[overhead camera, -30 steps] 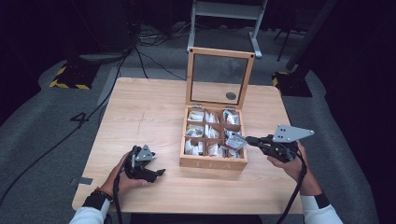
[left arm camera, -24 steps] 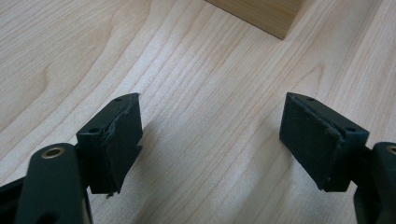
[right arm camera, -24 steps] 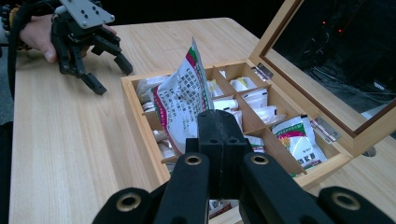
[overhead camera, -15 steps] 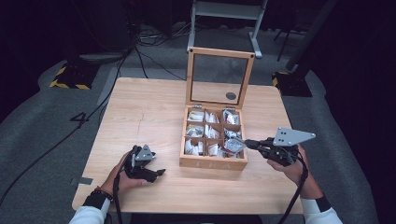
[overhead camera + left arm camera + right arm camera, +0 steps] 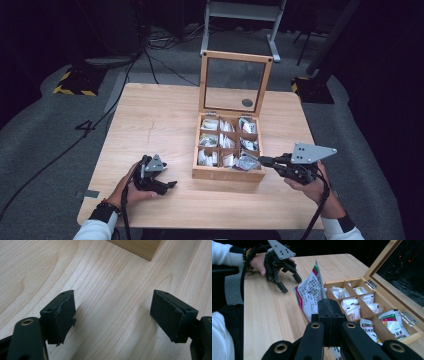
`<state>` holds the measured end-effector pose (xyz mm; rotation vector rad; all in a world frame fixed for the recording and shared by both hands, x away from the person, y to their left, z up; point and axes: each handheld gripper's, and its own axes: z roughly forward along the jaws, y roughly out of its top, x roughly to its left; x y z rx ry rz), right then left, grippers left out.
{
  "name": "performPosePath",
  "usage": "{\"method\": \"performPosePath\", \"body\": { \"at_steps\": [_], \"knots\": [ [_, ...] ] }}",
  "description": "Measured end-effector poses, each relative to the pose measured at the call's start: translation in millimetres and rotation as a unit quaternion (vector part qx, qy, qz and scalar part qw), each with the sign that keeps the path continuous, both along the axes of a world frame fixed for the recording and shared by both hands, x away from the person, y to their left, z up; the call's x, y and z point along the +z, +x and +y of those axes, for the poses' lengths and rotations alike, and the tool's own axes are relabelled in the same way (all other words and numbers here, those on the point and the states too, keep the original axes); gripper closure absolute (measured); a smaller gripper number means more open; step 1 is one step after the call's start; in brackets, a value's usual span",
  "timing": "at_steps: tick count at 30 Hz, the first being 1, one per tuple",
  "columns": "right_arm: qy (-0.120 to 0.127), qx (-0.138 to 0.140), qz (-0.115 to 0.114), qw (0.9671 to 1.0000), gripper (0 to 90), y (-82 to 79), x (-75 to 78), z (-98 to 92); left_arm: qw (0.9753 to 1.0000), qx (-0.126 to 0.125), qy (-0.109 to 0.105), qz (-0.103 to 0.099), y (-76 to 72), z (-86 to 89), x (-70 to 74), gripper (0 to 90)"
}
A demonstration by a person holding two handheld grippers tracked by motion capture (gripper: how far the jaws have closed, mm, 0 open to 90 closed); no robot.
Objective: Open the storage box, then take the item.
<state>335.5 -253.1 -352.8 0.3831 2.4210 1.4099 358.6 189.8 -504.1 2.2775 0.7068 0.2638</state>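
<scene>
right gripper view: the right gripper (image 5: 329, 315) is seen with its two black jaws pressed together, and a printed packet (image 5: 310, 293) is pinched between them by its lower edge. the packet is held upright, rising just ahead of the jaws, above the near rim of the wooden box (image 5: 402, 300). beyond the jaws and to their right, the box compartments are seen stocked with further sachets (image 5: 352, 307), and the glass-paned lid (image 5: 412, 272) is stood open at the far side. farther off, ahead and to the left of the jaws, the left gripper (image 5: 289, 282) is seen resting on the table (image 5: 269, 310) in a hand (image 5: 259, 262).

in the high view, the right gripper (image 5: 264, 161) is held just at the right front corner of the box (image 5: 227, 174), with the packet (image 5: 247, 162) at its tips. the left gripper (image 5: 170, 186) is laid on the table (image 5: 150, 120), well apart from the box on its left side.

in the left gripper view, the left gripper (image 5: 112, 312) is shown with its jaws spread wide. nothing is held between them, and bare table wood (image 5: 112, 290) is seen in the gap. a corner of the box (image 5: 140, 247) is seen ahead of the jaws, slightly to the right.
</scene>
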Motion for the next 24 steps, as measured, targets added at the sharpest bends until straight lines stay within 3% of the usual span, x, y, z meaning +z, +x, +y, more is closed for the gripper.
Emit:
{"method": "performPosePath", "body": {
  "at_steps": [24],
  "knots": [
    [-0.025,0.039,0.026,0.9986,90.0,-22.7,-20.7,12.8,1.0,0.003,0.0,0.0,-0.5,0.1,0.0,21.0]
  ]
}}
